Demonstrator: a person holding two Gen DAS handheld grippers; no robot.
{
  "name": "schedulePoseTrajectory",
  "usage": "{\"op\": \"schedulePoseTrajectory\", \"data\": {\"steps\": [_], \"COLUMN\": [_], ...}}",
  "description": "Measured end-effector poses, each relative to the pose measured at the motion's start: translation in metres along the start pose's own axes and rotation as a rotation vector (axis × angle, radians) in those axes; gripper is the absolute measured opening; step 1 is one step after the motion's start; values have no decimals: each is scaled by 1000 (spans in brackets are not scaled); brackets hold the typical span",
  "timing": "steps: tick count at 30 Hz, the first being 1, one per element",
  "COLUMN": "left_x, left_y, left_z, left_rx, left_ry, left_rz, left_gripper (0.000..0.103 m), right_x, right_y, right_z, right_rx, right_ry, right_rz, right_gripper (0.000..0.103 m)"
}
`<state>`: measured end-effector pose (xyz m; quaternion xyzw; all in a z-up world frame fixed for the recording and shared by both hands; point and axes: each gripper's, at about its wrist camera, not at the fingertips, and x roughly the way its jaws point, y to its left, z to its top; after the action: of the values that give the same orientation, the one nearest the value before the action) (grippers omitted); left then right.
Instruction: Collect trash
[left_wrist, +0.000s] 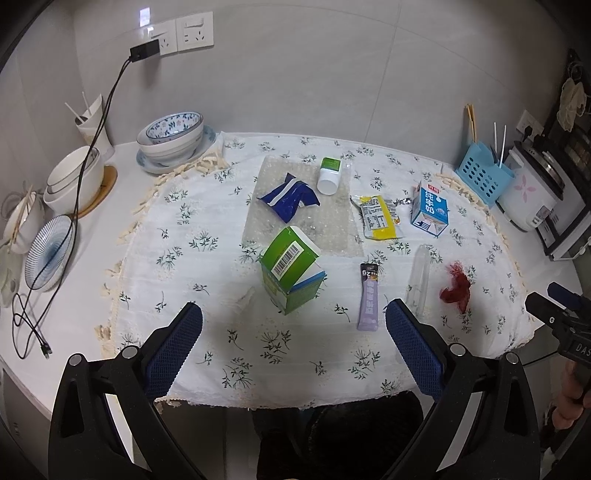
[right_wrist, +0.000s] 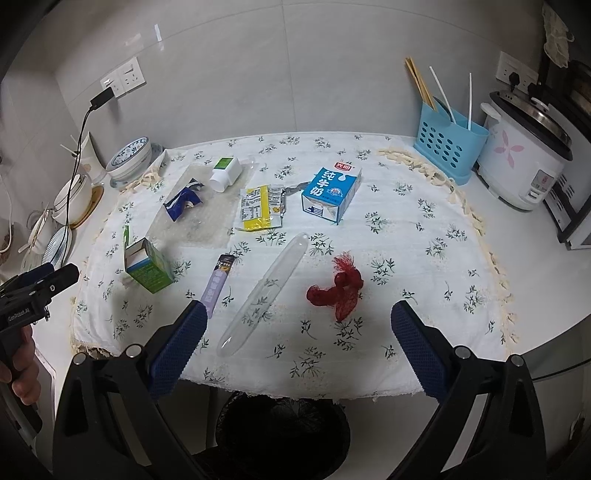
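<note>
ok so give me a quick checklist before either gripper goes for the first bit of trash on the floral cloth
1. Left gripper open and holding nothing: ok.
2. Right gripper open and holding nothing: ok.
3. Open green and white cardboard box straight ahead of the left gripper, nothing blocking the way: ok.
4. Crumpled red mesh net straight ahead of the right gripper, lying apart from the clear plastic tube: ok.
5. Black-lined bin below the near table edge, ready for drops: ok; how full it is: cannot tell.
6. Blue and white milk carton empty: cannot tell.
</note>
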<state>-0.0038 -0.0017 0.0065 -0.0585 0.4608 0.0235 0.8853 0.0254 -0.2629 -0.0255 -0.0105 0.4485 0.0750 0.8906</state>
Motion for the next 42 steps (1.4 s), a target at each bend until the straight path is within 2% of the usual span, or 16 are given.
{"op": "schedulePoseTrajectory", "data": {"steps": [42], "left_x": [-2], "left_y": [-12], "left_z": [-3], "left_rx": [14], "left_ry": [-13], "left_rz": [-2], "left_gripper": [97], "right_x": [-6], "right_y": [-12], "right_z": [1], "right_rx": [24], "right_ry": [-29], "right_rz": [-5], "right_gripper": [96]}}
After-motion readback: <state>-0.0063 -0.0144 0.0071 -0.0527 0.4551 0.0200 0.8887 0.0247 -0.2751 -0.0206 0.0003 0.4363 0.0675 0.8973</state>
